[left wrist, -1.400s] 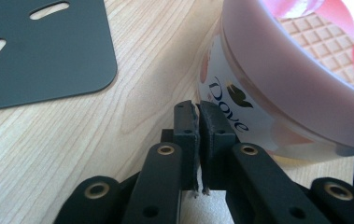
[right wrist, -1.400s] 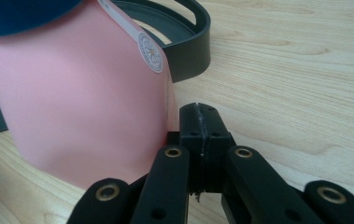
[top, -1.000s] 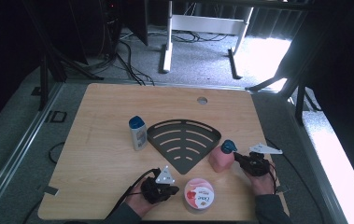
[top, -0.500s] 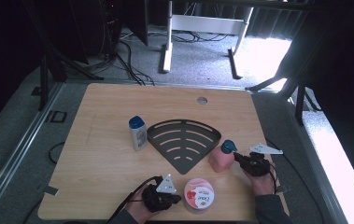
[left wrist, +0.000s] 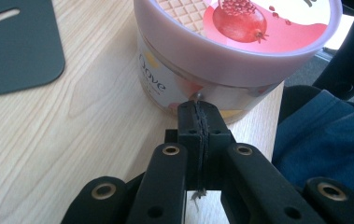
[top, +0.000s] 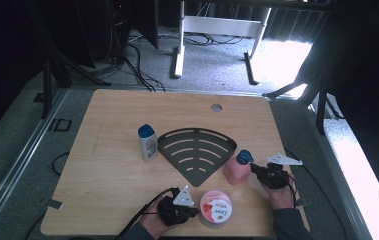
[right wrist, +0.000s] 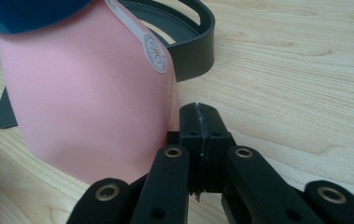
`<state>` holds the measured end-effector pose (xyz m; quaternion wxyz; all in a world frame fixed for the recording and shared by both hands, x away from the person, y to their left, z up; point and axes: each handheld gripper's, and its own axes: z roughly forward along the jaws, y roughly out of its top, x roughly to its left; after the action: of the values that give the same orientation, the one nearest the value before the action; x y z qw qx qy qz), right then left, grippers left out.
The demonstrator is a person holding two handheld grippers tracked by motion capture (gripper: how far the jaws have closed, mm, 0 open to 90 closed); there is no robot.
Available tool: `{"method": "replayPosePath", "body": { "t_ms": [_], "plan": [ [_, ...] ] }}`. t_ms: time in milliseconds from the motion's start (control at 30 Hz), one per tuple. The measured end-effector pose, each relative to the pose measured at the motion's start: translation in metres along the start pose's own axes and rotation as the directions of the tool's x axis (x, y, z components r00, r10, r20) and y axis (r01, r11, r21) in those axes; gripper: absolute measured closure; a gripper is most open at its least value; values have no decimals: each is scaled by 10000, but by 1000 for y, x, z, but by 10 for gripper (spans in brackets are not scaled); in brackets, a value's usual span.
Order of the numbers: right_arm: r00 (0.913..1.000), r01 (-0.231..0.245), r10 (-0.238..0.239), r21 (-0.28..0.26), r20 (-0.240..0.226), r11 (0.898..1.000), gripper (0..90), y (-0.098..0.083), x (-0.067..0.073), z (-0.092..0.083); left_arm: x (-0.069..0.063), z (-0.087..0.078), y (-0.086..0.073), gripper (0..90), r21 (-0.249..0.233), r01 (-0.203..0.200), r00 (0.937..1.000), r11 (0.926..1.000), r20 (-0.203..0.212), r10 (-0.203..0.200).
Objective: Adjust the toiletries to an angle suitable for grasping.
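Pink bottle [top: 237,170] and Dove tub [top: 215,208] beside black rack [top: 197,152], both grippers' fingers clenched, empty.

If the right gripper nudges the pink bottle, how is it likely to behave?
The pink bottle stands upright with a broad base and narrower top, so it probably slides before tipping. Its smooth sides look slippery for the shut right gripper. A push away from the gripper would likely send it onto the black tray.
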<state>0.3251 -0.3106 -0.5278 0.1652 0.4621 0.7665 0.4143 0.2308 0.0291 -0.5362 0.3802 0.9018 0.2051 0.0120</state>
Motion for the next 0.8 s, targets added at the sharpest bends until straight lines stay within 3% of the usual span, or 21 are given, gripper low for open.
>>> {"method": "replayPosePath", "body": {
  "t_ms": [567,800],
  "plan": [
    [9999,123,-123,-107,-31,9999,900,9,-6,7,-6,31,33,882,-24,-730,9964,9973,419,731],
    [9990,107,-117,-222,-425,9997,900,18,-10,15,11,21,32,876,-280,-301,9995,9992,-86,298]
  ]
}}
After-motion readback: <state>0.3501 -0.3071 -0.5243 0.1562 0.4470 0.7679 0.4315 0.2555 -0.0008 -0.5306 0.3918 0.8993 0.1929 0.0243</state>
